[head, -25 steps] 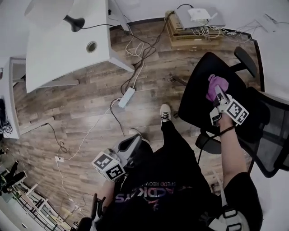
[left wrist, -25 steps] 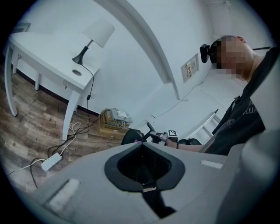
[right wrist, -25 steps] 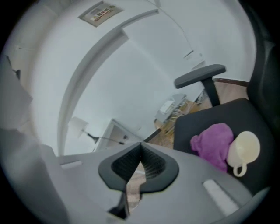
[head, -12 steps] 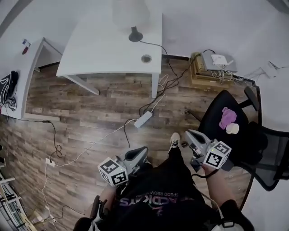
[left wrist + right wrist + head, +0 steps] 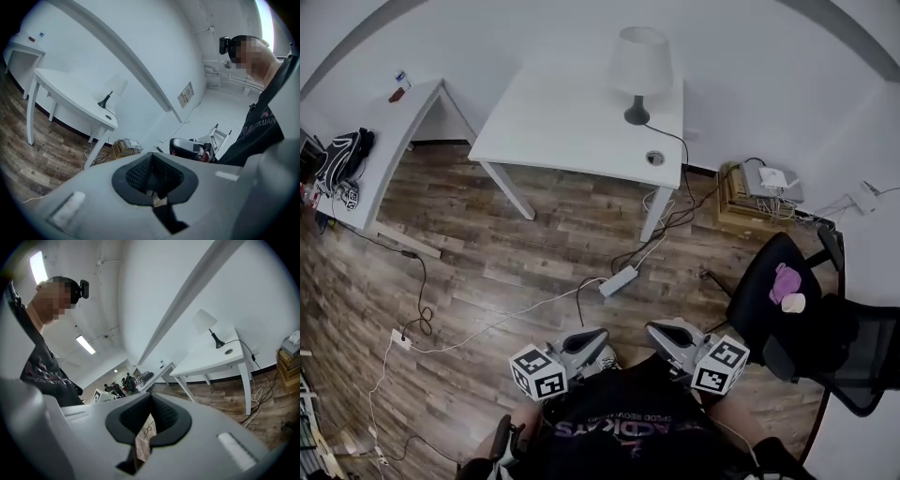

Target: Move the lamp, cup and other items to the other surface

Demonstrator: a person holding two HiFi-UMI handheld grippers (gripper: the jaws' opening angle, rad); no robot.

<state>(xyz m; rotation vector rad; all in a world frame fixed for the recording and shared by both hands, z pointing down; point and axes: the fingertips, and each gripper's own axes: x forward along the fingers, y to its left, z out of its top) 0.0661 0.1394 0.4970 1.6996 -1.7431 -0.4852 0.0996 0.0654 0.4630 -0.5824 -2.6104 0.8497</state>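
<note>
Left gripper (image 5: 596,336): jaws pressed together; empty
Right gripper (image 5: 655,329): jaws pressed together; empty
Lamp (image 5: 639,70): on table (image 5: 572,122); well ahead of both grippers
Cup (image 5: 794,303): on chair (image 5: 759,314); right of right gripper; just beside purple item (image 5: 785,280)

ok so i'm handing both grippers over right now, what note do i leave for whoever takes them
Left gripper: shut, empty, held in front of the person's body.
Right gripper: shut, empty, beside the left one.
Things: the lamp stands on the white table. The purple item and the small pale cup lie on the black chair seat.
Done: cup and purple item, if the chair is the target.
Left: the lamp; mind its cord.
</note>
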